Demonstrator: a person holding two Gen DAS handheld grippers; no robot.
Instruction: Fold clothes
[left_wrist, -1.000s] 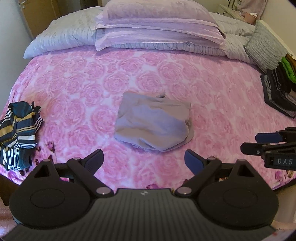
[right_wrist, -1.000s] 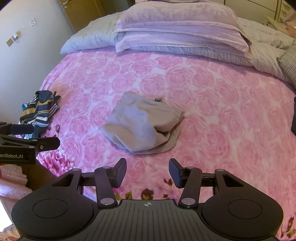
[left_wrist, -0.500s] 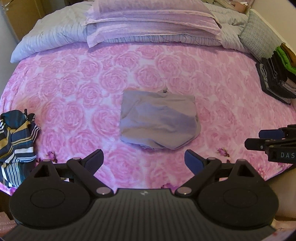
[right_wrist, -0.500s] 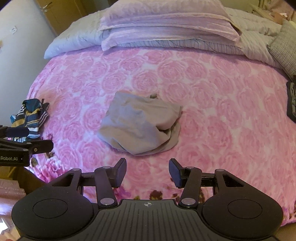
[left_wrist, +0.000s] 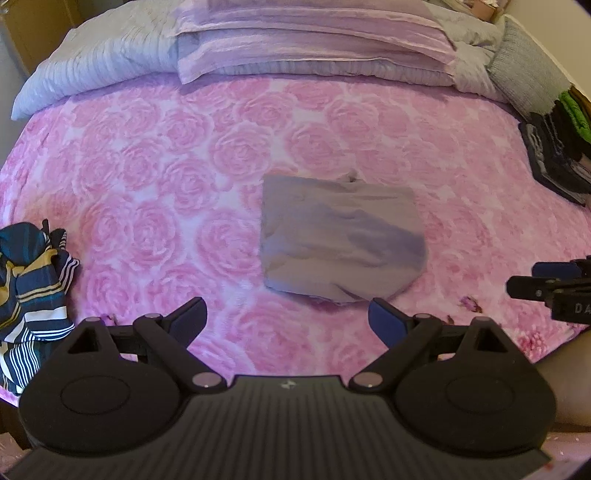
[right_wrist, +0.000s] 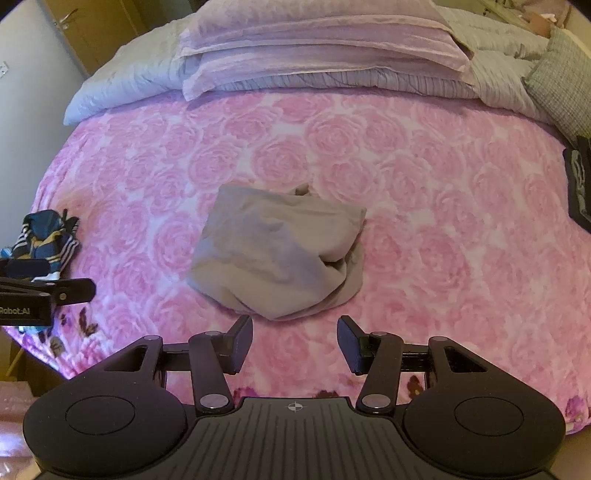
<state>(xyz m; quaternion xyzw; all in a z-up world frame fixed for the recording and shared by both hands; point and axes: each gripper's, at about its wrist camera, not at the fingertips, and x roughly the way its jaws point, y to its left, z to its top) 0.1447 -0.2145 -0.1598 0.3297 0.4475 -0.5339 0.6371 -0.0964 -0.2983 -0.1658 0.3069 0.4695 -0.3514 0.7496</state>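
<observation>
Illumination is soft and diffuse, moderately bright, with a pink-violet cast in both views. No glare is present. The bedspread (left_wrist: 155, 192) is evenly lit; the grey garment (left_wrist: 341, 236) carries a soft bluish shadow along its right folds. Fisheye distortion bows the bed edges and pillows (right_wrist: 317, 48) toward the frame borders, and the corners vignette to black. Focus is mildly soft throughout, with fine detail smeared at the periphery. No motion streaks are evident.

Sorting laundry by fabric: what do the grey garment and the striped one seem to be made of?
Grey garment: looks like thin, matte woven cloth, maybe cotton; soft creases, limp drape. Striped garment: probably a knit or light synthetic, crumpled; too far off to be sure.
</observation>
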